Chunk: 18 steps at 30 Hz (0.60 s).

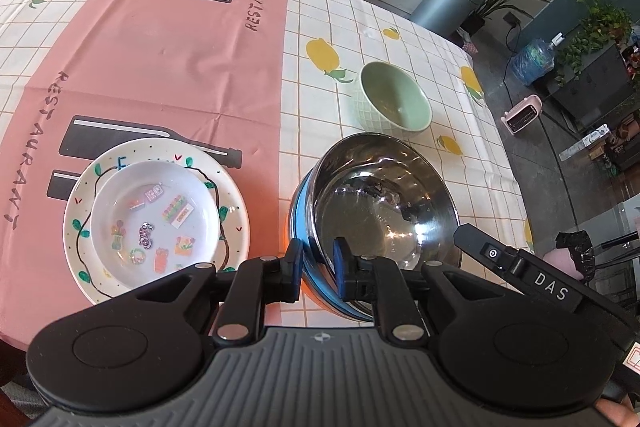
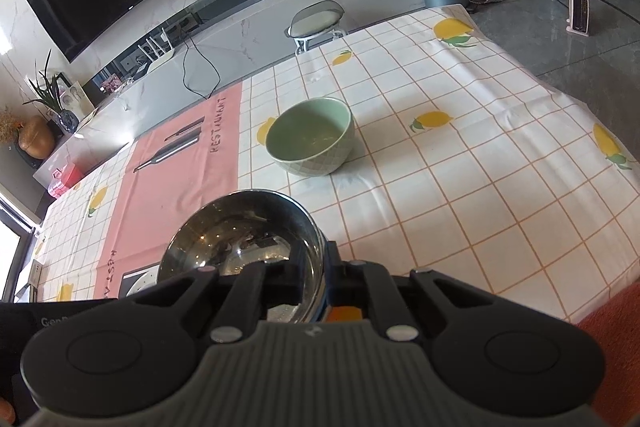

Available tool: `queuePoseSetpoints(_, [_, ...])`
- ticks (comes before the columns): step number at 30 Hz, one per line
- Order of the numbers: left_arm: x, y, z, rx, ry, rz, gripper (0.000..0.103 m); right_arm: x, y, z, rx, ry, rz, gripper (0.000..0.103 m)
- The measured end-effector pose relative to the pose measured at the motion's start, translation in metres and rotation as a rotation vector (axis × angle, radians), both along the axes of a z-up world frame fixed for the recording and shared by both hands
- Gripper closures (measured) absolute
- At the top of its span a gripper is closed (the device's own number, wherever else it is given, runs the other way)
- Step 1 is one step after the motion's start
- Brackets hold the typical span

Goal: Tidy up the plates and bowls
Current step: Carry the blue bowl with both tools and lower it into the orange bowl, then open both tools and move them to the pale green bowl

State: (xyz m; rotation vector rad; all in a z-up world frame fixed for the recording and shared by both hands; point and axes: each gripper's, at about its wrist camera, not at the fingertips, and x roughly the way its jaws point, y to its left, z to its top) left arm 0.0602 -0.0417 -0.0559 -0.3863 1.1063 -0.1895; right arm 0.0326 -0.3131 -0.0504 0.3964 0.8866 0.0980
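A shiny steel bowl [image 1: 384, 203] [image 2: 240, 239] sits nested in a blue bowl [image 1: 302, 223], with an orange edge showing beneath. My left gripper [image 1: 319, 255] straddles their near rim, one pad outside the blue bowl and one inside the steel, pressed on both. My right gripper [image 2: 320, 267] is shut on the same stack's rim, one finger inside the steel bowl and one outside. A pale green bowl [image 1: 394, 99] [image 2: 310, 141] stands upright farther back. A small white dish with stickers [image 1: 154, 223] rests on a leaf-patterned plate [image 1: 236, 211] to the left.
The table wears a checked lemon-print cloth [image 2: 460, 187] with a pink placemat [image 1: 160, 59]. Its right edge drops to the floor, where a pink heater [image 2: 578, 9] stands. A stool [image 2: 316, 23] stands beyond the far edge. The right tool's black body [image 1: 528, 271] crosses the lower right.
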Motion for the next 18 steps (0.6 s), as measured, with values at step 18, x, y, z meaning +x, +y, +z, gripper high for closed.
queuePoseSetpoints(18, [0.034,0.011,0.047,-0.015,-0.135,-0.076,0.069,0.020,-0.008,0.031,-0.036,-0.058,0.038,0.077])
